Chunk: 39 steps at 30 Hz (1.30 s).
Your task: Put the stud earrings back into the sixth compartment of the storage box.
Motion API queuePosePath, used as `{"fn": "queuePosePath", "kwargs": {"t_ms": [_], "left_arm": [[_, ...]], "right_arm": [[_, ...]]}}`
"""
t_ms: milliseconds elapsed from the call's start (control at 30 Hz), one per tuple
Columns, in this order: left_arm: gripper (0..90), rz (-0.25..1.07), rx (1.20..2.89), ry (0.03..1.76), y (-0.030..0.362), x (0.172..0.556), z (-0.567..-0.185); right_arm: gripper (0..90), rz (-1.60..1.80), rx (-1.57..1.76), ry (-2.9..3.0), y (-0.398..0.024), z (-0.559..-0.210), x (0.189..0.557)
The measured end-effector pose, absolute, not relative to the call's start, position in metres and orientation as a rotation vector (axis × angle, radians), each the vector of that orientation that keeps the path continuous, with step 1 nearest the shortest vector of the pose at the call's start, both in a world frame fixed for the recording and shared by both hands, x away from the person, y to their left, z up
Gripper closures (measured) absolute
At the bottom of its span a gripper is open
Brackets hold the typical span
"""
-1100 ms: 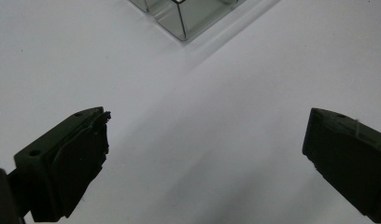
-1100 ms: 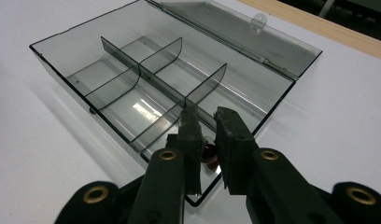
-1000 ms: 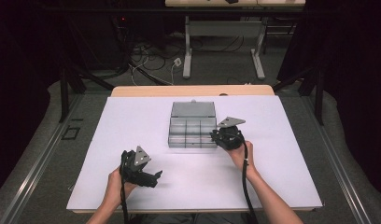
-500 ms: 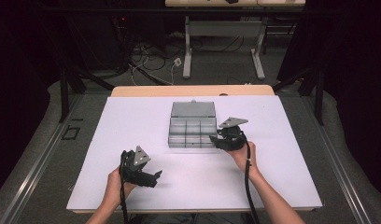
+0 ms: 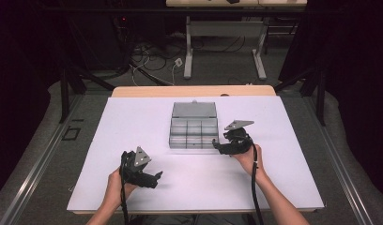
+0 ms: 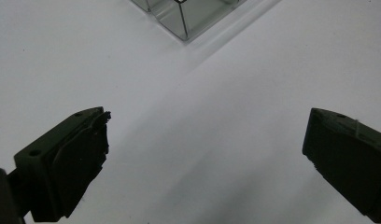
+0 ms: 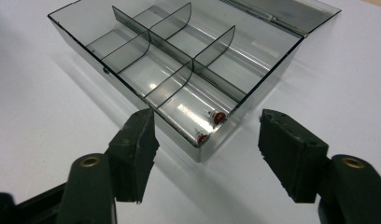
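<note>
1. Down at the near edge of the table (image 5: pixel 110 140), the left gripper (image 5: pixel 154 178) sits low over the white top, held by the person's left hand (image 5: pixel 115 185).
2. Its jaws are wide open, and between them there is just bare white table (you can see this best in the left gripper view).
3. Over to the right and a bit farther off, the right gripper (image 5: pixel 218 146) is held by the right hand (image 5: pixel 247 159).
4. That gripper is just beside the near right corner of the box (image 5: pixel 193 127).
5. Its jaws have just been opening, and now they stand well apart with nothing pinched between them.
6. In the right gripper view, the right gripper (image 7: pixel 207 135) points at the corner of the box (image 7: pixel 132 65), and the corner sits just past the gap between the jaws.
7. The box is see-through grey with thin walls that split it into little rooms.
8. Two small red things (image 7: pixel 219 117) lie in the corner room closest to that gripper (they are too small to say what they are).
9. The lid (image 5: pixel 194 109) is open and lies back on the far side of the box.
10. A corner of the box (image 6: pixel 184 18) also shows at the top of the left gripper view, well away from those jaws.
</note>
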<state>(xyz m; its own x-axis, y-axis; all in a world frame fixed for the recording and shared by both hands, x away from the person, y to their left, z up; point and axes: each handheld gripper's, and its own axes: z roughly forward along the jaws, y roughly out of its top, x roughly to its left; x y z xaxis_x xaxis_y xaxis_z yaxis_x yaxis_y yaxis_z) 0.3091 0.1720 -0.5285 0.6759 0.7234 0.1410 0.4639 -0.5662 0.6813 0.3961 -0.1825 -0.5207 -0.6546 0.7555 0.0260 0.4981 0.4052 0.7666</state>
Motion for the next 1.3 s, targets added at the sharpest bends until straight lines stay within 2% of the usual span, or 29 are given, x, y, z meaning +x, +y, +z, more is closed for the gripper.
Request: {"fn": "queuePosePath", "kwargs": {"t_ms": [1000,1300], "left_arm": [[0.4,0.547,2.278,0.901,0.172,0.310,-0.528],[0.4,0.545,2.270,0.907,0.171,0.310,-0.528]], "right_arm": [[5.3,1.129,1.074,2.405,-0.199,-0.523,0.398],[1.7,1.125,1.084,2.402,-0.200,-0.522,0.398]]}}
